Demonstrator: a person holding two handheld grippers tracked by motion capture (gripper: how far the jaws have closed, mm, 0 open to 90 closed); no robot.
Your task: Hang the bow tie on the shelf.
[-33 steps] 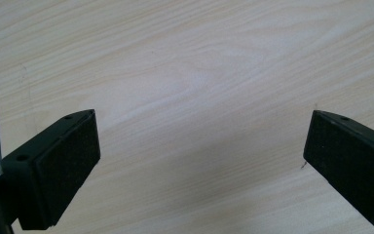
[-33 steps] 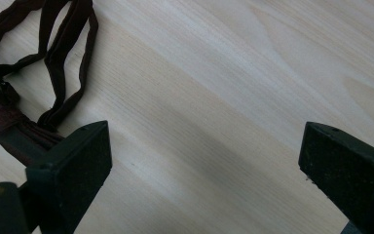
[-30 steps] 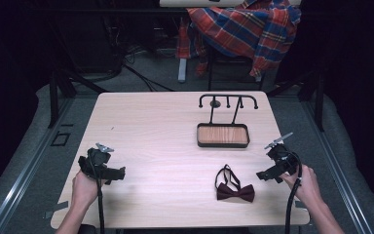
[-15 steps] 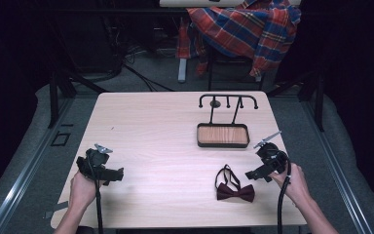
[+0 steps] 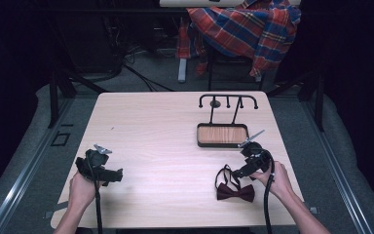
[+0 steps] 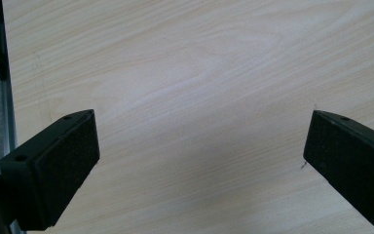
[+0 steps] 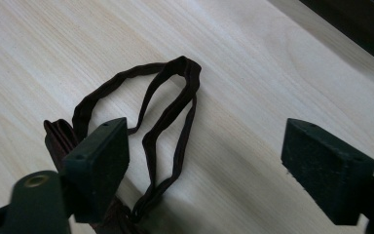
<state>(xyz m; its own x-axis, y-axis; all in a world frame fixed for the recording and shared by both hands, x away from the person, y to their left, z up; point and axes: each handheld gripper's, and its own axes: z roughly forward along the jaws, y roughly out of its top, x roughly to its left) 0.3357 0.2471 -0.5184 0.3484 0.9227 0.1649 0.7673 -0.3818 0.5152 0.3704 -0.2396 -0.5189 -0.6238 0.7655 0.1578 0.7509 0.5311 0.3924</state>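
Just now closing, the right gripper (image 7: 202, 163) straddles the bow tie's strap (image 7: 168, 117), pads apart.

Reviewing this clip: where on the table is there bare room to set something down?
Free: the table's whole left and middle, from the left gripper across to the tray stand. Crowded: the right side, where stand, bow tie and right gripper cluster.

Most of the worktop (image 5: 165, 136) lies bare, from its left edge across the middle. Toward the right edge stand a tray (image 5: 222, 134) with a black rack (image 5: 228, 101) behind it. Near the front right corner lies a bow tie (image 5: 234, 191), its strap seemingly looped flat.
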